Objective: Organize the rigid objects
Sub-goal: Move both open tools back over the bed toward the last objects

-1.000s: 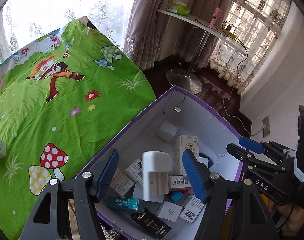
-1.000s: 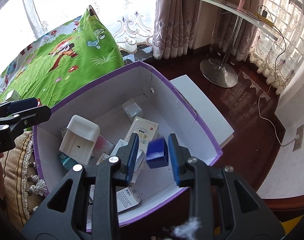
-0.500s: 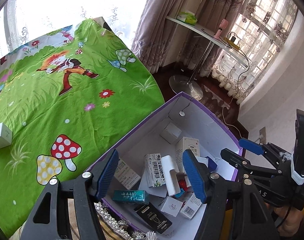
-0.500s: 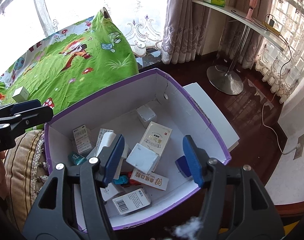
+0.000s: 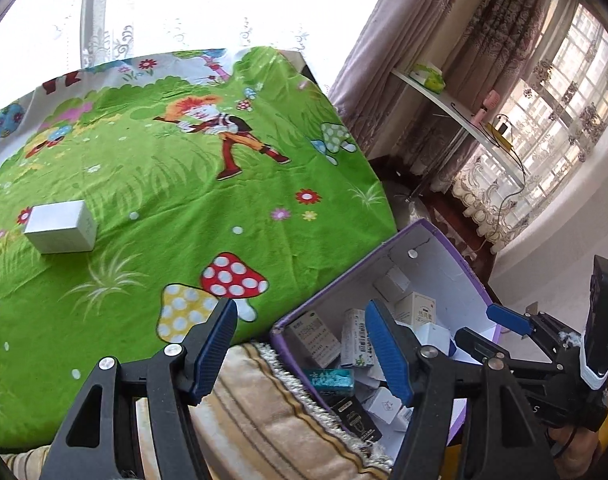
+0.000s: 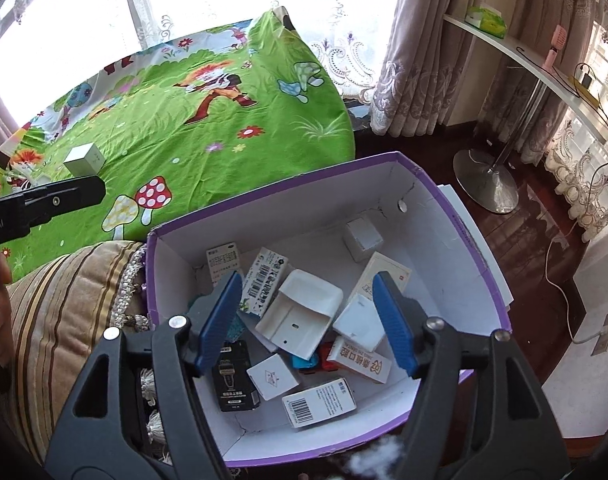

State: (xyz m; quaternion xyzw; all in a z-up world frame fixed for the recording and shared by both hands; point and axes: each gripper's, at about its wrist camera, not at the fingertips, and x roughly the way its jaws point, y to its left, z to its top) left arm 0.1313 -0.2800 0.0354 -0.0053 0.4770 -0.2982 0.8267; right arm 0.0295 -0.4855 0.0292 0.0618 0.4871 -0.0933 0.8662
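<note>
Right wrist view: purple-rimmed white box [image 6: 456, 216] holds jumbled small cartons.

Two downward wrist views, shared box [image 5: 444, 240] [image 6: 456, 216]

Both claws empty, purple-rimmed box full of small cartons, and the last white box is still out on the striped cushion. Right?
Not quite. The white box sits on the green cartoon sheet, not the striped cushion; the left wrist view shows it. The rest holds: left claw and right claw hold nothing, the right one's jaws opening, and the purple-rimmed box holds small cartons.
</note>
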